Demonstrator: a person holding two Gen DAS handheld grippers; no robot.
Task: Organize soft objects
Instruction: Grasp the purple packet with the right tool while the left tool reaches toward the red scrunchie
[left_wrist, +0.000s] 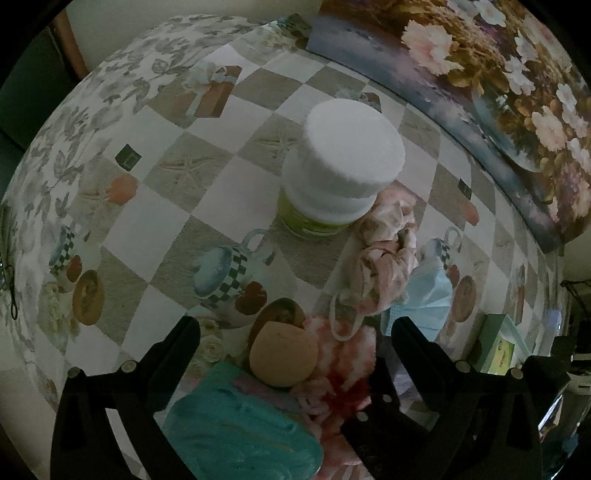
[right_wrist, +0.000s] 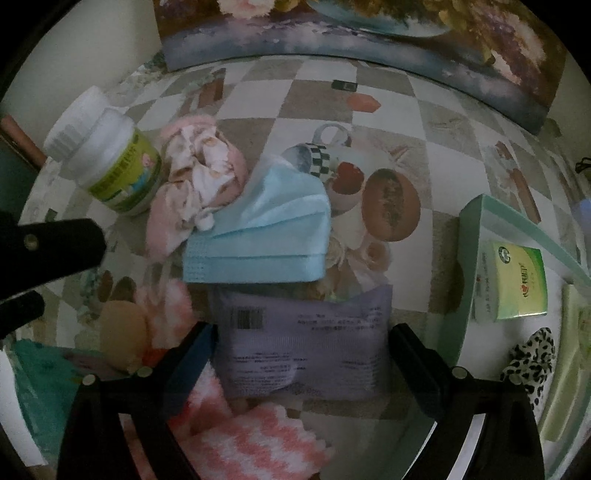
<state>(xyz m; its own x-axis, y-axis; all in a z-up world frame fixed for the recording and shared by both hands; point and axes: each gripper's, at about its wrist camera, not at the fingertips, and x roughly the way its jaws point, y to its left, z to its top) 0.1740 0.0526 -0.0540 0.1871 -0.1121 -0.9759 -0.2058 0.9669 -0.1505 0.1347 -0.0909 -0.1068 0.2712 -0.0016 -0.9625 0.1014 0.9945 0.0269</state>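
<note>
**Right wrist view: soft things heaped around a blue face mask**

Right wrist view has the right gripper (right_wrist: 301, 354) spread wide, empty, straddling a lilac packet (right_wrist: 303, 343) just in front of the blue face mask (right_wrist: 266, 229). Behind-left of the mask, touching it, lies crumpled pink floral cloth (right_wrist: 195, 181), then a white-capped jar (right_wrist: 110, 162). Right of the mask stands a green tray (right_wrist: 517, 236). The left gripper (left_wrist: 295, 343) is open too, empty over a tan sponge (left_wrist: 282, 356), pink-white fuzzy cloth (left_wrist: 343, 354) and teal cloth (left_wrist: 240, 432).
</note>
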